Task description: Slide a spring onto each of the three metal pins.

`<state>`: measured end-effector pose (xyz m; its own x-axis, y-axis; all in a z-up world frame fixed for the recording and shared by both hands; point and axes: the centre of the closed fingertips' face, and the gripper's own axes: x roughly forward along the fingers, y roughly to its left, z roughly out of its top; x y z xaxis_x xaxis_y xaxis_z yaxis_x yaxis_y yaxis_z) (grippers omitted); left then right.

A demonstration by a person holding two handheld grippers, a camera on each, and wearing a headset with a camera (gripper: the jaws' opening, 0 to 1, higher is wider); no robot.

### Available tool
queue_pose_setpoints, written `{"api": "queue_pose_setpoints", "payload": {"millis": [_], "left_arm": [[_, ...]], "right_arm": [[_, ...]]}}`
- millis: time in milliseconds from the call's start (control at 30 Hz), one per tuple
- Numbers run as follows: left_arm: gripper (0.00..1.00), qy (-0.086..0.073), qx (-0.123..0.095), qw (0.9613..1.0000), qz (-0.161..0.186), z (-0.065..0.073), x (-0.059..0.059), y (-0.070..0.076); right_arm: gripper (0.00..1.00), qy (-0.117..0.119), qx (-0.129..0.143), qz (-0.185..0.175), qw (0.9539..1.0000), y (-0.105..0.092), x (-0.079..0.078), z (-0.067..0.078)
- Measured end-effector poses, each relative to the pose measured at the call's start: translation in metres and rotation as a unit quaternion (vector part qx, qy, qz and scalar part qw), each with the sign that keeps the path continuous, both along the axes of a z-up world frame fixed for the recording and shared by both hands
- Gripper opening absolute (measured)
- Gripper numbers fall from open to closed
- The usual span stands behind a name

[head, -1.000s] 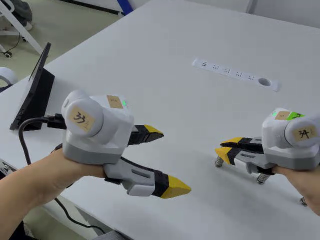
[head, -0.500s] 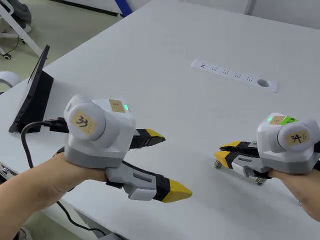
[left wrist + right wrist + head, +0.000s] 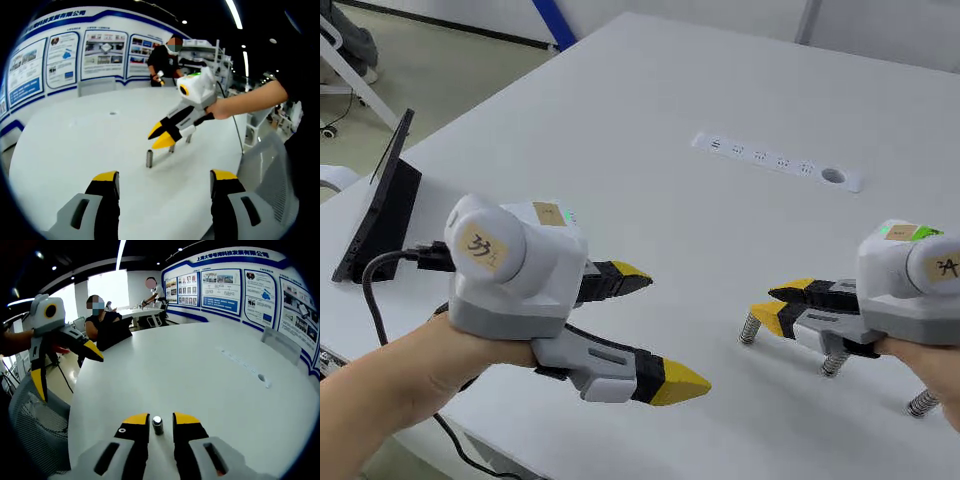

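Note:
Three short metal pins stand on the white table, each with a spring around it: the left pin, the middle pin and the right pin. My right gripper hovers low over them, its jaws a narrow gap apart and holding nothing. In the right gripper view the left pin sits just ahead of the right gripper, in line with the gap. My left gripper is held wide open and empty well to the left. In the left gripper view the left gripper faces the left pin.
A white power strip lies farther back on the table. A black tablet stand with a cable sits at the left edge. The table's near edge runs just below the left hand. People sit at another table in the background.
The view has shifted, so the third pin now shows by the right hand. My right gripper has drawn back slightly from the left pin. The left gripper has stayed about where it was.

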<state>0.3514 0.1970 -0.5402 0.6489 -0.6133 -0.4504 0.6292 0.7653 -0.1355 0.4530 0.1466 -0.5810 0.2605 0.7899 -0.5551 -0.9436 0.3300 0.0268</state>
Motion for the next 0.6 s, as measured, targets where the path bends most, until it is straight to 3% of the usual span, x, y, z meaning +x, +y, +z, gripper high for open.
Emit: {"api": "queue_pose_setpoints", "payload": {"millis": [233,300,333,400,433,467,500,600], "left_arm": [[0.76,-0.001,0.021,0.9996,-0.017,0.001,0.007,-0.007],[0.76,-0.001,0.051,0.9986,-0.016,-0.004,0.010,-0.003],[0.75,-0.002,0.054,0.9984,-0.014,-0.004,0.012,-0.004],[0.75,-0.009,0.036,0.9993,-0.011,0.003,0.016,-0.009],[0.76,-0.019,0.000,0.9998,-0.011,0.014,0.020,-0.017],[0.76,-0.024,-0.013,0.9996,-0.010,0.020,0.022,-0.020],[0.77,-0.028,-0.019,0.9994,-0.008,0.024,0.025,-0.021],[0.78,-0.037,-0.004,0.9992,-0.014,0.030,0.032,-0.023]], "right_arm": [[0.20,-0.026,0.003,-0.020,0.9994,-0.043,0.010,0.028],[0.20,-0.033,0.008,-0.031,0.9989,-0.058,0.012,0.037],[0.20,-0.037,0.010,-0.037,0.9986,-0.065,0.013,0.040],[0.21,-0.043,0.010,-0.046,0.9980,-0.081,0.014,0.045],[0.21,-0.048,0.005,-0.048,0.9977,-0.091,0.013,0.047],[0.21,-0.052,0.001,-0.050,0.9974,-0.098,0.012,0.048],[0.22,-0.060,-0.007,-0.050,0.9969,-0.105,0.012,0.049],[0.23,-0.073,-0.022,-0.044,0.9961,-0.129,0.003,0.052]]}}
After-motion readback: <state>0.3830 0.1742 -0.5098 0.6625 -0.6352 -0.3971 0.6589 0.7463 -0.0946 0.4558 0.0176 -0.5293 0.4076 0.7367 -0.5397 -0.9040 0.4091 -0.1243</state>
